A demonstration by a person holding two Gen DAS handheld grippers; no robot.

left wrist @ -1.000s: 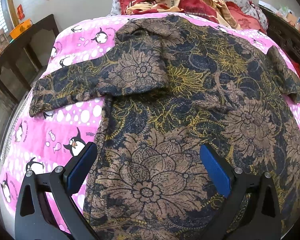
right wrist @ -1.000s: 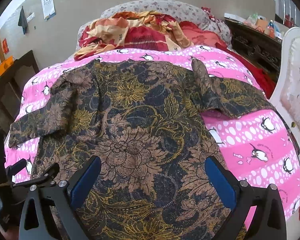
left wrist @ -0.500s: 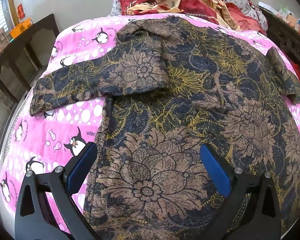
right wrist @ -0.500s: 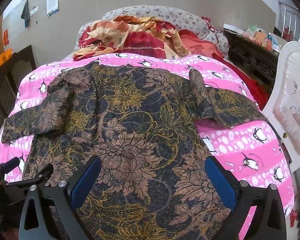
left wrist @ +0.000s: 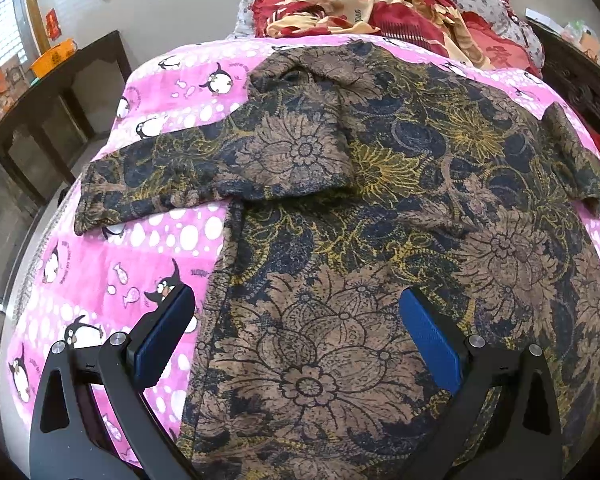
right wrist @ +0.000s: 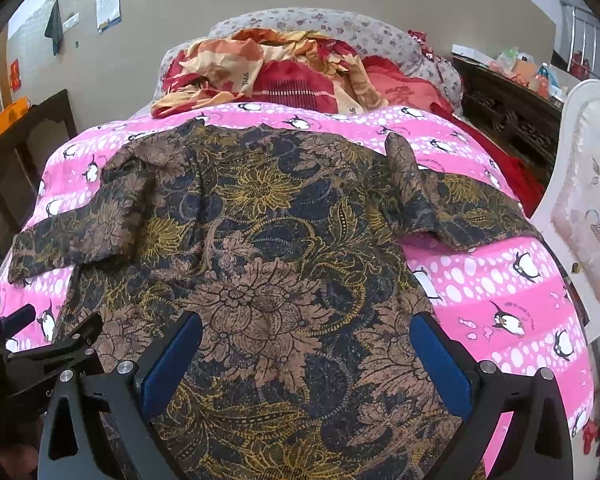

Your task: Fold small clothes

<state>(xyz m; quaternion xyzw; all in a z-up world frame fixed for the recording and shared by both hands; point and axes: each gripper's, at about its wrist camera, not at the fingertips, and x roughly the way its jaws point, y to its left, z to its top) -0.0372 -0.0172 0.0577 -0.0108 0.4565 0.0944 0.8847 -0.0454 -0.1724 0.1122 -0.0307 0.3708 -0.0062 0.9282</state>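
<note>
A dark floral shirt in brown, gold and navy (left wrist: 380, 216) lies spread flat on a pink penguin blanket (left wrist: 112, 264), collar far, hem near me. Its left sleeve (left wrist: 160, 176) stretches out to the left; its right sleeve (right wrist: 460, 208) lies out to the right. My left gripper (left wrist: 296, 332) is open and empty above the shirt's near left part, its left pad over the blanket. My right gripper (right wrist: 306, 360) is open and empty above the shirt's (right wrist: 268, 260) near middle. The left gripper's body shows at the left edge of the right wrist view (right wrist: 48, 356).
Crumpled red and orange bedding (right wrist: 276, 72) is piled at the head of the bed. A dark wooden table (left wrist: 48, 92) stands left of the bed. A dark carved cabinet (right wrist: 512, 112) and a white padded chair (right wrist: 584, 208) stand on the right.
Both grippers have pulled back and risen a little, so the shirt looks farther away, most clearly in the right wrist view. The shirt has not moved.
</note>
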